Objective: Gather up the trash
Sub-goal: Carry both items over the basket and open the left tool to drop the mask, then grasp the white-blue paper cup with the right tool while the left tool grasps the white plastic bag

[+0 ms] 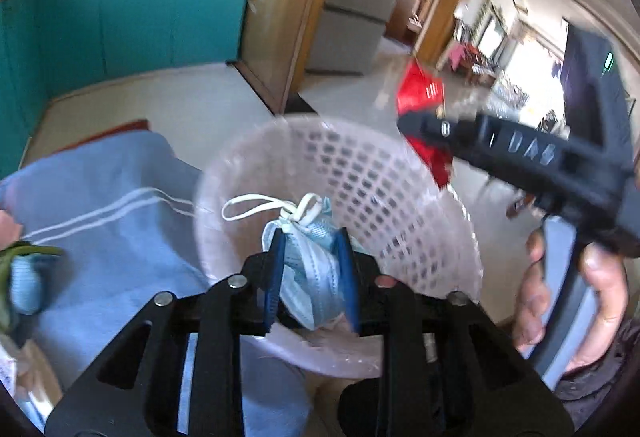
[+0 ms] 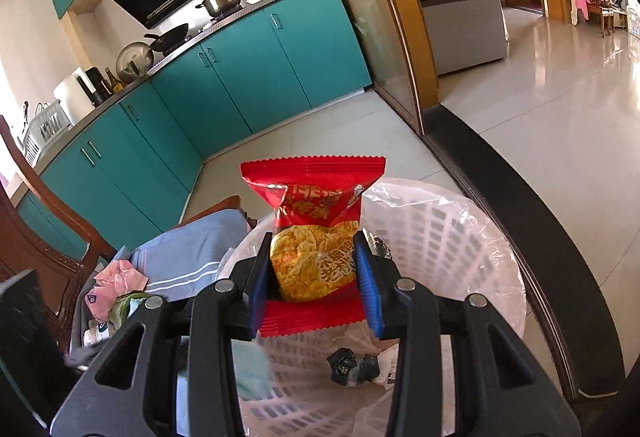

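The left gripper (image 1: 310,269) sits at the bottom middle of the left wrist view. Its blue jaws are pinching a crumpled blue face mask (image 1: 308,261). The mask's white ear loops (image 1: 256,207) stick up and to the left. The mask hangs right over the open mouth of a white basket (image 1: 384,189) full of little holes, with a clear plastic bag lining it.

The right gripper (image 2: 314,269) fills the bottom middle of the right wrist view. Its blue jaws are pinching a red snack packet (image 2: 314,237) by its sides. The packet stands upright, with its zigzag top edge up. Yellow round crackers are drawn on its front. It is above the near left rim of the same basket (image 2: 452,233). Some dark crumpled bits (image 2: 352,365) lie inside the basket at the bottom.

In the left wrist view the right gripper (image 1: 404,125) shows at the right side, blurry, held by a hand (image 1: 568,297). The red packet (image 1: 420,97) pokes out past the basket's far rim.

A blue cloth with white stripes (image 1: 112,205) lies left of the basket. Teal cabinets (image 2: 248,69) fill the upper left. The floor (image 2: 540,97) is pale and shiny.
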